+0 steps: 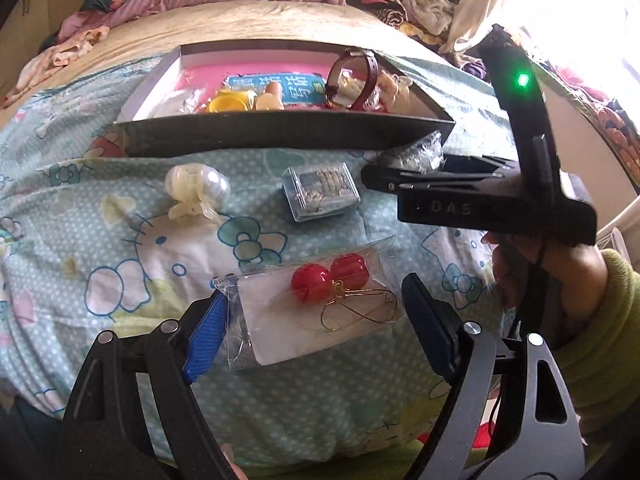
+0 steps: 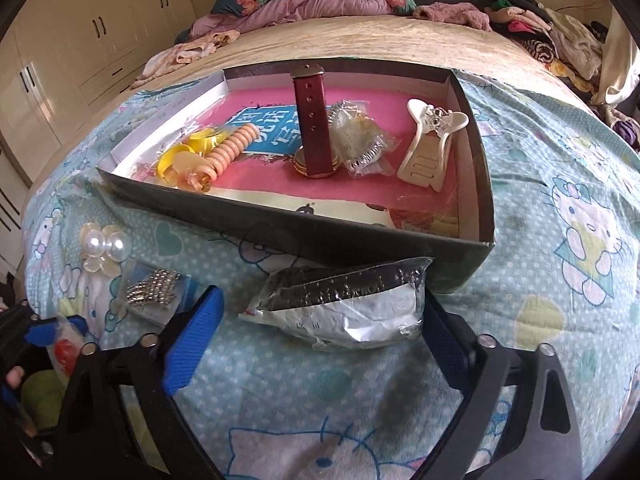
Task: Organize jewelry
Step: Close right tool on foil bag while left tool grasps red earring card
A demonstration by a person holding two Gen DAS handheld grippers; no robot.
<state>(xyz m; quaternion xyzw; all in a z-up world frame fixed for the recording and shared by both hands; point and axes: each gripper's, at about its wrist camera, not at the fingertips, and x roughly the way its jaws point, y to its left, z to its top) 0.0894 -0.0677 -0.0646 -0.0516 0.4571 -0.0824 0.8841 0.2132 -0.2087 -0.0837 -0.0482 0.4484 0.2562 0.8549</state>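
The left gripper (image 1: 316, 316) is spreading its jaws around the bagged red ball earrings (image 1: 330, 280) at lower centre, not yet pinching. The right gripper (image 2: 320, 324) is likewise straddling a crinkled black-and-silver packet (image 2: 344, 304), its jaws standing apart from it. Both are probably bound for the open box (image 2: 476, 168) above. A pearl clip (image 1: 198, 188) and boxed beads (image 1: 320, 192) are lying nearby, blocking nothing.

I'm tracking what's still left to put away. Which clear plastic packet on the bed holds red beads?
The packet with two red ball earrings, lying between the left gripper fingers. The small packet holds silvery beads; the one by the box holds something black.
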